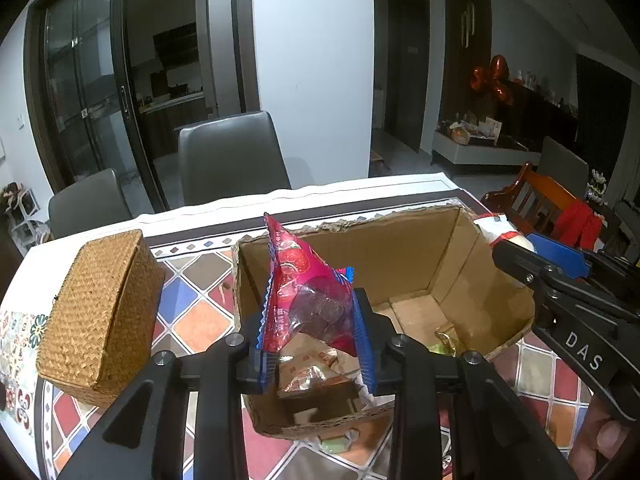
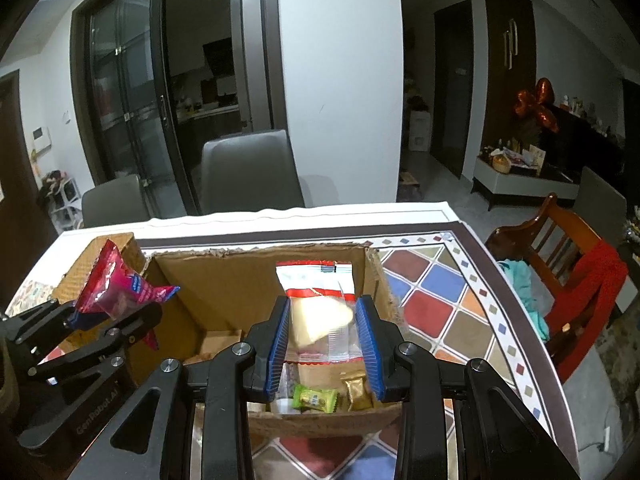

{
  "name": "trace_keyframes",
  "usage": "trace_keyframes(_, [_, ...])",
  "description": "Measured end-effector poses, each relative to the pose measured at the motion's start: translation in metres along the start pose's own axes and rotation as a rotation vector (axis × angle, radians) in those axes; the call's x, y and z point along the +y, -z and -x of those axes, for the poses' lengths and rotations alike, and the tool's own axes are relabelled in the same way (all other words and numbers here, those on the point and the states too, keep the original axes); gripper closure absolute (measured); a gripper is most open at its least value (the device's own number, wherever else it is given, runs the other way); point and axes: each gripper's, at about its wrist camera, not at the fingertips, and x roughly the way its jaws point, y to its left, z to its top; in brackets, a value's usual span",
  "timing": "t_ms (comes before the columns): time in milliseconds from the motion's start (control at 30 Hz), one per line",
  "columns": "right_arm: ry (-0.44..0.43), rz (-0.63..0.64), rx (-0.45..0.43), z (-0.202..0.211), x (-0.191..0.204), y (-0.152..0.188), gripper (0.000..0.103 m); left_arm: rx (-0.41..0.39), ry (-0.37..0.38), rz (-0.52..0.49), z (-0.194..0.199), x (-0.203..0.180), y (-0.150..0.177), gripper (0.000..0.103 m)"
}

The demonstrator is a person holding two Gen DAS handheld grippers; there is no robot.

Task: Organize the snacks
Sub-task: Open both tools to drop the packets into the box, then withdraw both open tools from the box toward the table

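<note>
My left gripper [image 1: 310,336] is shut on a red snack packet [image 1: 304,292] and holds it above the near left part of an open cardboard box [image 1: 400,248]. The packet also shows in the right wrist view [image 2: 116,284]. My right gripper [image 2: 322,340] is shut on a clear packet with a pale snack and red trim [image 2: 320,304], held over the box [image 2: 224,280]. Small wrapped snacks lie on the box floor: a green one [image 2: 314,398] and a gold one [image 2: 358,390].
A woven wicker box [image 1: 104,312] stands left of the cardboard box on the patterned tablecloth [image 1: 196,300]. A green sweet [image 1: 336,442] lies on the table just in front of the box. Grey chairs [image 1: 230,156] stand behind the table, a wooden chair [image 2: 568,264] at right.
</note>
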Motion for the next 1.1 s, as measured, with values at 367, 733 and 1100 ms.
trace_keyframes(367, [0.009,-0.001,0.007,-0.002,0.003,0.0,0.044,0.005,-0.019,0.008,0.002,0.005,0.004,0.043])
trace_keyframes(733, [0.035,-0.001,-0.015,0.018,0.004,0.001,0.037,-0.028,-0.057,0.028,0.025,0.012,0.005,0.027])
trace_keyframes(1100, [0.041,-0.014,-0.042,0.05,0.004,0.007,0.037,-0.05,-0.06,0.031,0.057,0.01,0.012,0.025])
